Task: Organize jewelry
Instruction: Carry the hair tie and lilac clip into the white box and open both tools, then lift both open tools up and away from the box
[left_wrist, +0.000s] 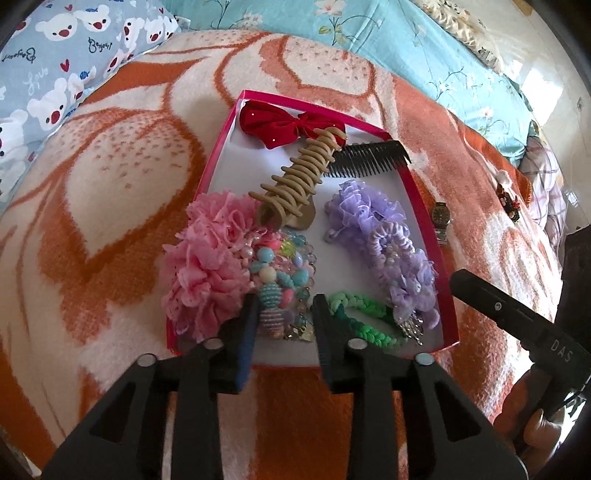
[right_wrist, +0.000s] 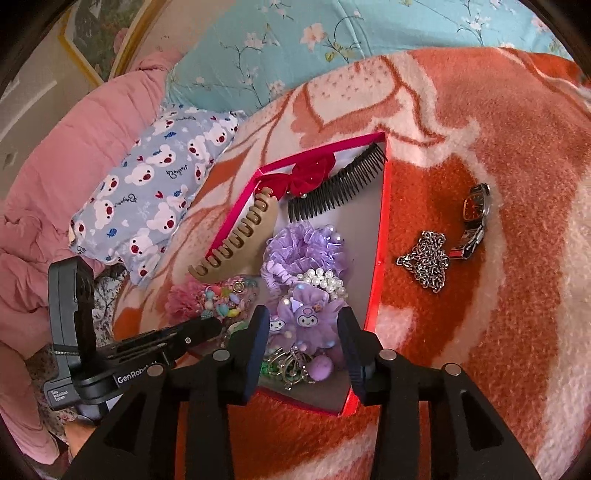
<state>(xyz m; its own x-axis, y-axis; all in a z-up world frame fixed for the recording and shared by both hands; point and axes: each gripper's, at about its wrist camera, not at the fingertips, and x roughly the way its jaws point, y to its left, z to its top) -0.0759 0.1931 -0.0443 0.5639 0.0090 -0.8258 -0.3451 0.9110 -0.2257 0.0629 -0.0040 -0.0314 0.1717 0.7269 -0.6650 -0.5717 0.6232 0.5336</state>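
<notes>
- Jewelry still outside the box: a chain (right_wrist: 424, 260) and a watch (right_wrist: 474, 221) lie on the blanket (right_wrist: 498, 332) at about 3 o'clock of the box (right_wrist: 384, 221), just beside each other and near its right wall.
- Chain: metal links in a loose heap, so it has no long axis. I judge it limp and slippery, light for its bulk; pinch a bunch of links at the middle of the heap, since a single link would likely slide out.
- Watch: stiff case on a jointed metal band. Its long axis runs from 12 to 6 o'clock in the right view, with the face at the 12 end turned up. I judge it heavier and smooth; grip across the band just below the case.
- Box: already holds a comb (left_wrist: 369, 160), bow (left_wrist: 291, 123), claw clip (left_wrist: 295, 181), purple scrunchies (left_wrist: 384, 236), pink flower (left_wrist: 207, 258), beads (left_wrist: 280, 273) and a green braid (left_wrist: 365, 317).
- Left gripper (left_wrist: 284, 321): jaws moderately apart and holding nothing, hovering at the box's 6 o'clock edge over the beads.
- Right gripper (right_wrist: 303, 350): jaws wide and empty, over the purple pieces at the near end of the box, with chain and watch off at 2 o'clock.
</notes>
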